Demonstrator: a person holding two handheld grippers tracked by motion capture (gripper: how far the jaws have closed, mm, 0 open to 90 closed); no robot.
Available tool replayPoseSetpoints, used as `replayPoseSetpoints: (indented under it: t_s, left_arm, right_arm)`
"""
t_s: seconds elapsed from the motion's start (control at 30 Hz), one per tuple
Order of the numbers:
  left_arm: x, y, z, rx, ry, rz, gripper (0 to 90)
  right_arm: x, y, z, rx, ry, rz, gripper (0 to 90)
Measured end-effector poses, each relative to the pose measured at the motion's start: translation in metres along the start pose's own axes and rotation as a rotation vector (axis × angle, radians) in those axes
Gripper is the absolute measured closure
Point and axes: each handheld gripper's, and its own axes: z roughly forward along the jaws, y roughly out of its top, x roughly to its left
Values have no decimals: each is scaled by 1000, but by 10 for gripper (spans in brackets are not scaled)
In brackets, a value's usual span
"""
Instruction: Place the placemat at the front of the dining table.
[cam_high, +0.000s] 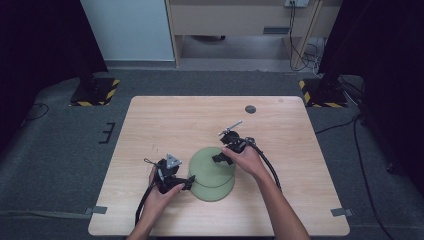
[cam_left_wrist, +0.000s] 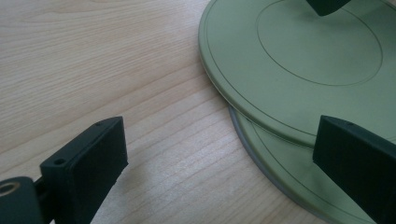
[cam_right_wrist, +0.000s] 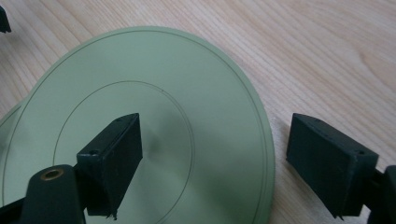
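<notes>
On the table (cam_high: 150, 120), two stacked green plates (cam_high: 212, 172) look stiff, light, slippery; both the left gripper (cam_left_wrist: 219, 158) and right gripper (cam_right_wrist: 215, 163) gape open astride their rims, the best hold.

Light wood surface (cam_high: 165, 120), small round dark mark (cam_high: 250, 109) near the far edge. Grey carpet floor (cam_high: 55, 155), tape strips (cam_high: 95, 210) at the near corners. Two black stands on hazard-striped bases (cam_high: 95, 92) left and right. Pale wall panel (cam_high: 130, 30) at back, wooden furniture (cam_high: 240, 20) beside it, cables (cam_high: 300, 55) hanging. Dark curtains (cam_high: 35, 50) both sides.
</notes>
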Motion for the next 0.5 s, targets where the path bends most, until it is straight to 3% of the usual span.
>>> replayPoseSetpoints:
  t_s: [0.33, 0.5]
  left_arm:
    - [-4, -3, 1, 10, -17, 7, 24]
    - [-8, -3, 4, 15, 2, 22, 14]
  right_arm:
    - [1, -2, 5, -1, 35, -5, 192]
    - [3, -2, 4, 9, 41, -10, 196]
